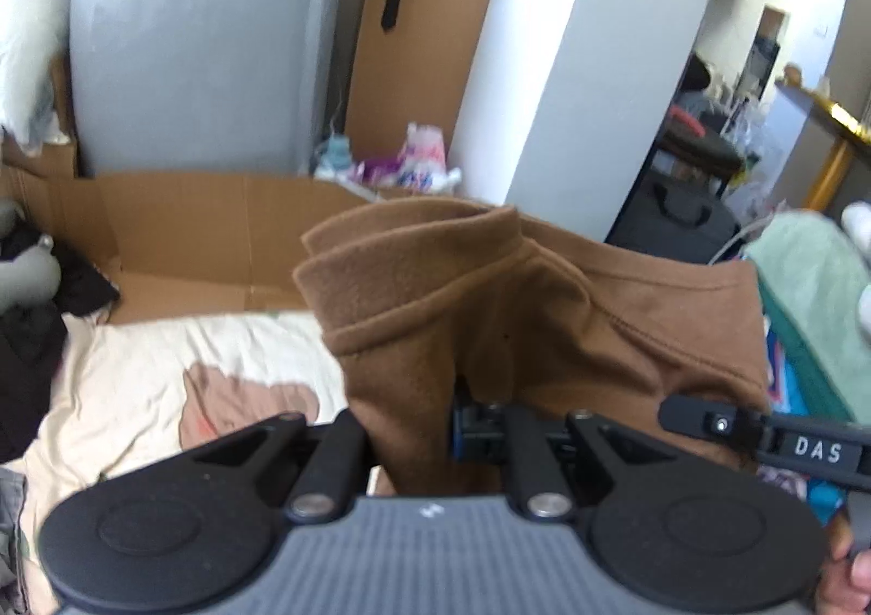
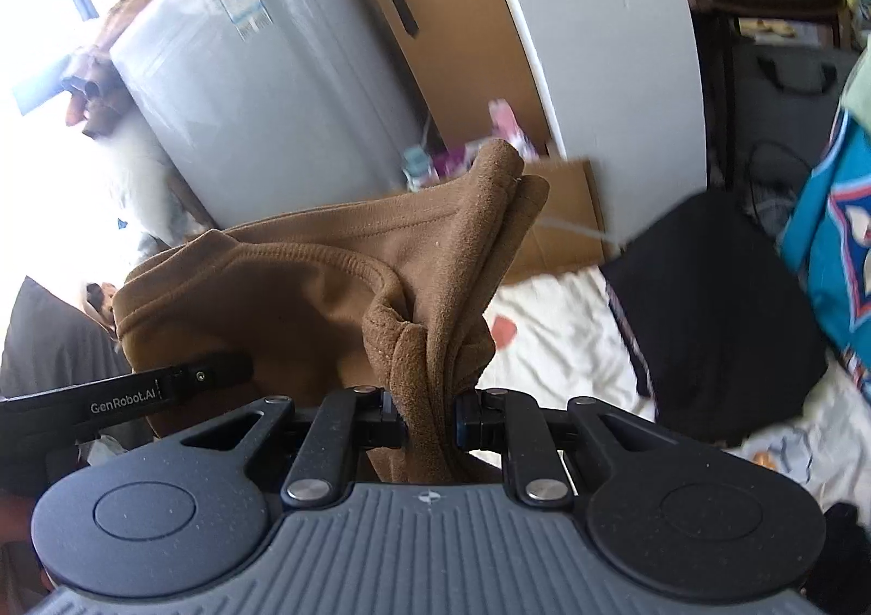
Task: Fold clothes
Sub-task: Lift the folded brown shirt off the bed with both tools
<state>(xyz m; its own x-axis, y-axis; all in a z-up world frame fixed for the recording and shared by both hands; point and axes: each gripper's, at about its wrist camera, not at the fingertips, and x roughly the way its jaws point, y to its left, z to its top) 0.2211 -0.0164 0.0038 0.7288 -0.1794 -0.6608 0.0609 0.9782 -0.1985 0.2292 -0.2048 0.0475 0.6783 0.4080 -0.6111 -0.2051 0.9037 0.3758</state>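
Both the left gripper [image 1: 413, 430] and right gripper [image 2: 430, 424] are clamped on the brown garment [image 1: 490, 299], holding it spread above the bed [image 1: 163, 343], likely to straighten it for folding

Two close wrist views, shared garment [image 1: 490, 299]

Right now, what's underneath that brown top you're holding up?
Under the brown top, pinched by the left gripper and right gripper, lies a cream bedsheet with a black garment on it. The sheet directly beneath the cloth is hidden.
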